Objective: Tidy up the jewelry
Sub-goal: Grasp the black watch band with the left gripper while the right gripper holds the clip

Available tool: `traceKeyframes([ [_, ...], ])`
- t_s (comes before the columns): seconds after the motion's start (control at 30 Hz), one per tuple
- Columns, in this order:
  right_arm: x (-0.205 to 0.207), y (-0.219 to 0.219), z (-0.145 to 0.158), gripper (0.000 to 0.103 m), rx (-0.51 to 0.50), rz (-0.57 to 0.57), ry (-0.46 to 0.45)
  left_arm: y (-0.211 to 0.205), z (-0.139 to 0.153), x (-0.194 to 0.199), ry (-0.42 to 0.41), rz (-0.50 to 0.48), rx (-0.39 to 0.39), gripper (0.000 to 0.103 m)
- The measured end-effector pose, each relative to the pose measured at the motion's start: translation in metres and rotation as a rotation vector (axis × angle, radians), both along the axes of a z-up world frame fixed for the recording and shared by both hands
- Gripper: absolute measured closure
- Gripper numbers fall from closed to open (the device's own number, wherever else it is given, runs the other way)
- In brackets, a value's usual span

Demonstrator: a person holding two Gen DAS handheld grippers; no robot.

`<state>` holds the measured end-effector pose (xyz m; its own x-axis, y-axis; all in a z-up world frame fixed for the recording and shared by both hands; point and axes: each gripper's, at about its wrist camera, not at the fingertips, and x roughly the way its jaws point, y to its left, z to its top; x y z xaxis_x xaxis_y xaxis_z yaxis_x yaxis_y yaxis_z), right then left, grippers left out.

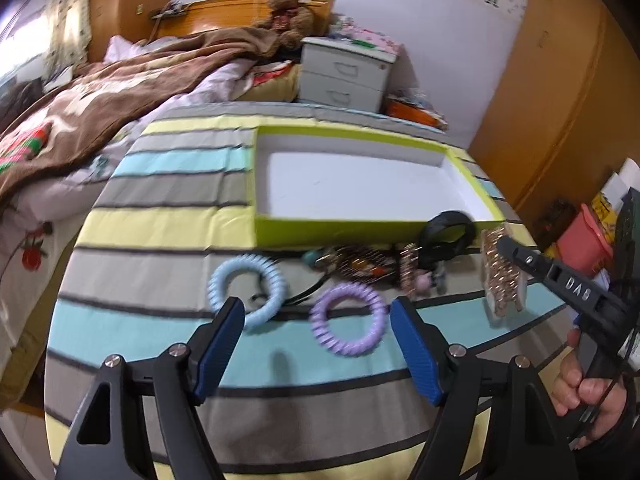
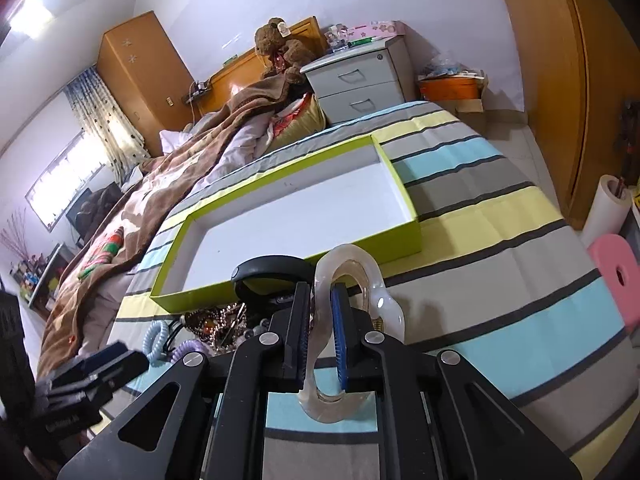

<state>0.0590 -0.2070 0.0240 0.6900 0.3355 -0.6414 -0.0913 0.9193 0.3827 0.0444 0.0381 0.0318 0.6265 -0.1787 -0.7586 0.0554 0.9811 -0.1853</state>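
Observation:
A shallow green box with a white inside (image 1: 360,184) lies empty on the striped bedspread; it also shows in the right wrist view (image 2: 296,216). In front of it lies a pile of jewelry (image 1: 368,266), a black bangle (image 1: 446,234), a light blue coil ring (image 1: 248,288) and a purple coil ring (image 1: 348,320). My left gripper (image 1: 318,320) is open just above the two coil rings. My right gripper (image 2: 320,308) is shut on a clear hair clip with gold studs (image 2: 356,280), which also shows in the left wrist view (image 1: 502,276), held above the bedspread right of the pile.
A brown blanket (image 1: 100,92) covers the bed on the left. A grey two-drawer nightstand (image 1: 344,72) and a teddy bear (image 1: 290,12) stand behind the box. An orange box (image 2: 450,88), a pink stool (image 2: 618,272) and wooden wardrobe doors (image 2: 560,80) are on the right.

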Motion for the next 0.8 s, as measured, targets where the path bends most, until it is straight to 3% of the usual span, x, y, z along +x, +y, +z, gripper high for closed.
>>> traceKeyframes([
  [0.43,-0.01,-0.029,0.017,0.093,-0.004,-0.017,-0.035,-0.052,0.017,0.043,-0.01,-0.166,-0.023,0.029],
  [0.67,-0.009,-0.041,0.018,0.093,0.014,-0.032,-0.031,-0.083,0.015,0.059,-0.016,-0.248,0.083,0.031],
  [0.8,-0.007,-0.044,0.017,0.093,0.016,-0.034,-0.023,-0.096,0.01,0.069,0.0,-0.291,0.098,0.031],
])
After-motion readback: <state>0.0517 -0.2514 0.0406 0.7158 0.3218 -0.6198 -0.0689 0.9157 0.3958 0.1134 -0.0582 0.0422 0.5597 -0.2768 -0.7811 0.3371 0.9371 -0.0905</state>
